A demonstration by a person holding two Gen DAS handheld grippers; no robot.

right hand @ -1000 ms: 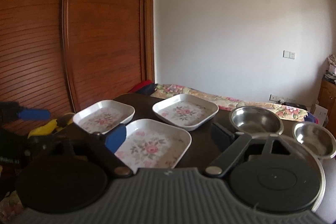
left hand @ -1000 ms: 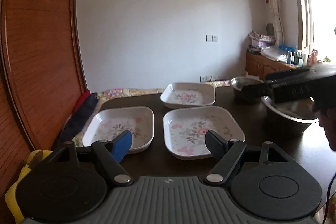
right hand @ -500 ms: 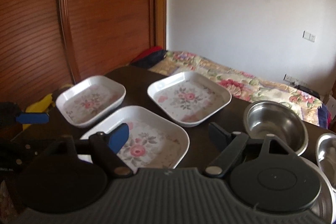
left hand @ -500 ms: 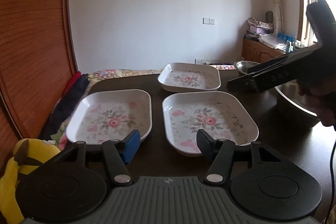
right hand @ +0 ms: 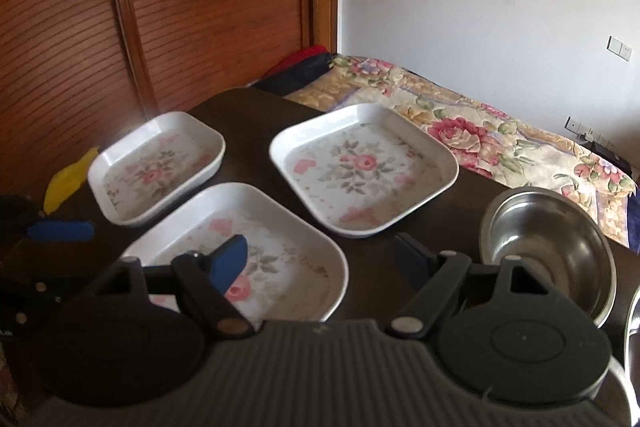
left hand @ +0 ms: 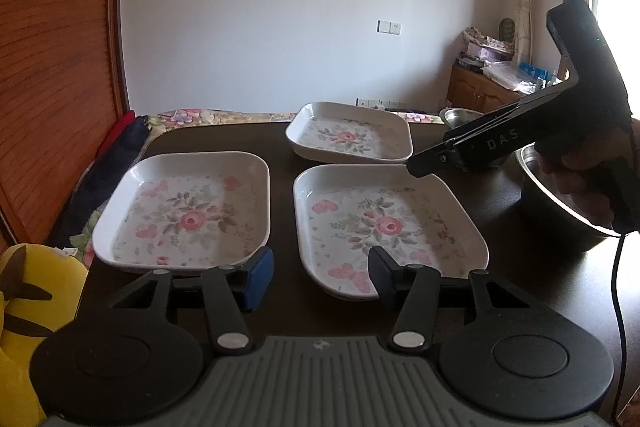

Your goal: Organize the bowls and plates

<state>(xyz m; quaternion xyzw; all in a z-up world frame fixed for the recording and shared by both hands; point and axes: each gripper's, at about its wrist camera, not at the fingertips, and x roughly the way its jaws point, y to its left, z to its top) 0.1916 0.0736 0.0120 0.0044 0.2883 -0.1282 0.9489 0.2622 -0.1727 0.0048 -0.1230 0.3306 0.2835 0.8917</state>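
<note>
Three white square plates with a rose print lie on the dark table [left hand: 280,147]: a left plate [left hand: 188,211], a near right plate [left hand: 384,227] and a far plate [left hand: 348,137]. My left gripper [left hand: 320,277] hovers low over the gap between the two near plates, its jaws closing with nothing between them. My right gripper [right hand: 320,255] stands open above the near plate [right hand: 248,255], and its black body [left hand: 500,139] reaches in from the right. A steel bowl [right hand: 548,247] sits to its right. A larger steel bowl [left hand: 560,219] shows behind the hand.
A bed with a floral quilt [right hand: 480,131] borders the table's far side. A slatted wooden door [right hand: 160,7] stands to the left. A yellow plush toy [left hand: 24,307] lies off the near left corner. A wooden cabinet [left hand: 480,95] stands at the back right.
My left gripper moved forward and down toward the two near plates, and its jaws narrowed. My right gripper swung left and tilted down over the plates.
</note>
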